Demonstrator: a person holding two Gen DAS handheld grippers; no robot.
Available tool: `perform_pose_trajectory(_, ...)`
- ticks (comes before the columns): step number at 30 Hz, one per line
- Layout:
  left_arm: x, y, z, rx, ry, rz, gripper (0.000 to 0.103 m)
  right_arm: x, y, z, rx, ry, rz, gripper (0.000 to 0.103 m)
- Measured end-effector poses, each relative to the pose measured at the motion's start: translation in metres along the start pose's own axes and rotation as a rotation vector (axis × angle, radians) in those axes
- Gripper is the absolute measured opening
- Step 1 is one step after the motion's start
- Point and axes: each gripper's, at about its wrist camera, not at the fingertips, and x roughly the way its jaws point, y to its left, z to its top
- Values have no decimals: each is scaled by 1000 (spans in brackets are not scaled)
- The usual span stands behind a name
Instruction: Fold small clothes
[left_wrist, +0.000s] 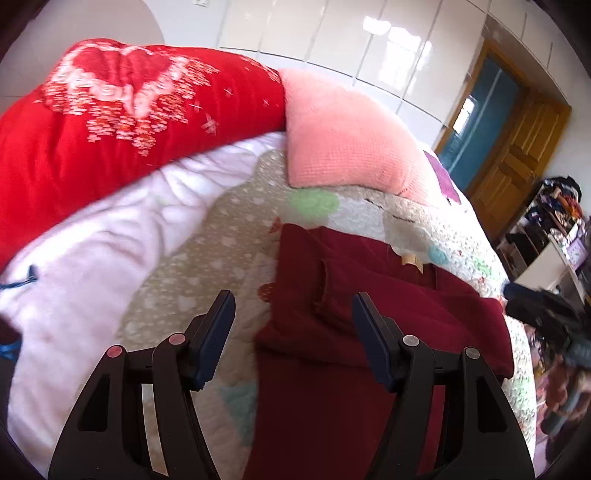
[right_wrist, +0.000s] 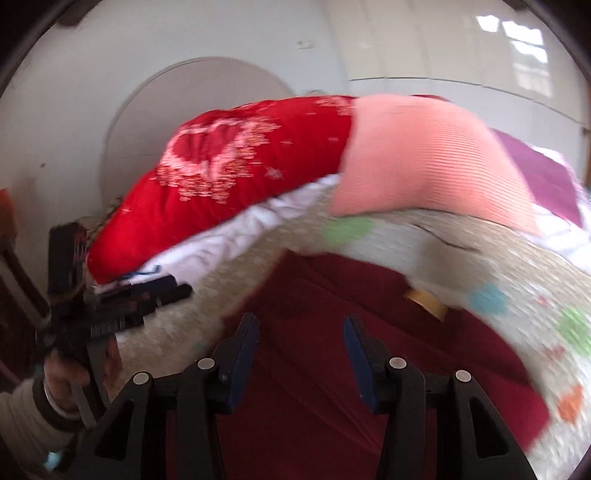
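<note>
A dark red garment (left_wrist: 332, 332) lies flat on the patterned quilt (left_wrist: 207, 258) of a bed, with a beige label (left_wrist: 412, 262) near its collar. My left gripper (left_wrist: 291, 306) is open and empty, held just above the garment's left edge. In the right wrist view the same garment (right_wrist: 314, 369) fills the lower middle, its label (right_wrist: 424, 301) at the right. My right gripper (right_wrist: 301, 328) is open and empty above the garment. The left gripper (right_wrist: 155, 295) also shows at the left of that view, held in a hand.
A red floral duvet (left_wrist: 110, 129) and a pink pillow (left_wrist: 343, 136) are piled at the head of the bed. A white sheet (left_wrist: 92, 258) lies left of the quilt. Dark clothes (left_wrist: 546, 314) and cluttered shelves (left_wrist: 546, 229) stand off the bed's right side.
</note>
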Motion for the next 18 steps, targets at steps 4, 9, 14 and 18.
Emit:
perform_pose_trajectory(4, 33, -16, 5, 44, 28, 6, 68, -36, -35, -55, 47, -11, -143, 47)
perform_pose_trajectory(9, 86, -34, 12, 68, 116, -13, 68, -77, -80, -116, 248, -49, -188, 47)
perform_pose_trajectory(14, 122, -54, 9, 146, 175, 98, 22, -96, -102, -149, 369, -107, -191, 47)
perform_pose_trajectory(18, 92, -45, 27, 91, 114, 17, 4, -99, -105, -150, 375, -118, -249, 47)
